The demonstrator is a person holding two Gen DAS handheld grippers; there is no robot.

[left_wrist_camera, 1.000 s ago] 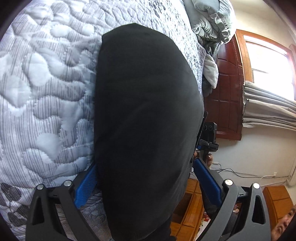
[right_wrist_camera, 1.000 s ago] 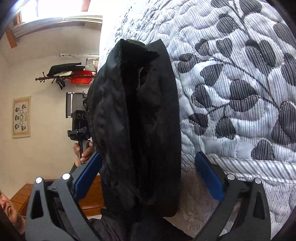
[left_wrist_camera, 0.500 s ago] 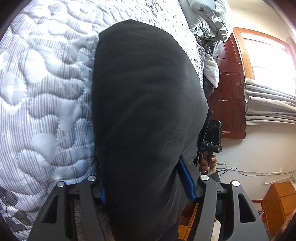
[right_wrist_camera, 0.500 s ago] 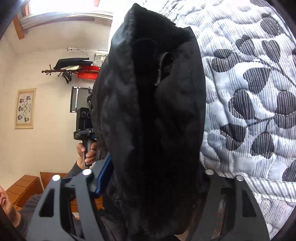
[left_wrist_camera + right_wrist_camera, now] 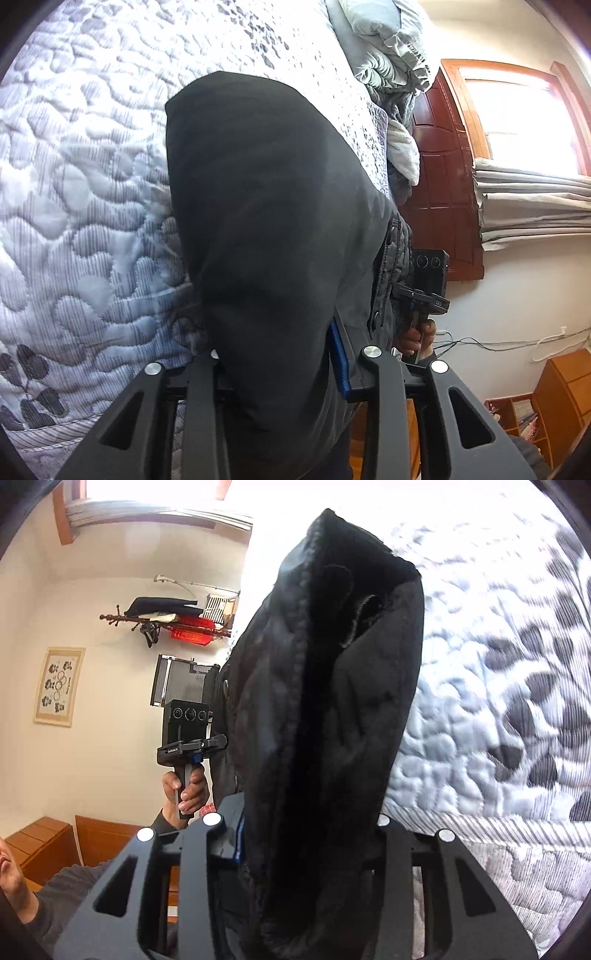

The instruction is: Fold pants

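Black cloth pinched at both ends, ready to be carried over

Blue-padded jaws on the left gripper [image 5: 280, 354] have just been closing, and they now stand narrow with the near edge of the black pants [image 5: 266, 229] bunched between them; the one pad that shows lies against the fabric. From there the cloth runs away from the camera as a broad smooth panel over the quilted bedspread [image 5: 85, 192], with a heap of pale bedding [image 5: 384, 48] at the far end of the bed.

Over on the other side, the right gripper [image 5: 310, 834] has likewise been closing and now clamps the thicker, seamed end of the pants [image 5: 332, 709], where the layers stand up in a dark ridge. Beyond it the person's hand [image 5: 186, 790] grips the handle of the opposite tool, the wall behind.

To my eye this is the lift before a fold. Both grips look deep enough, but the right one holds several layers, so I would keep both hands level and moving together, the edge taut between them, or the lower layer may slip out. Carry the held edge towards the far end, lay it down square on the cloth below, and only then let go
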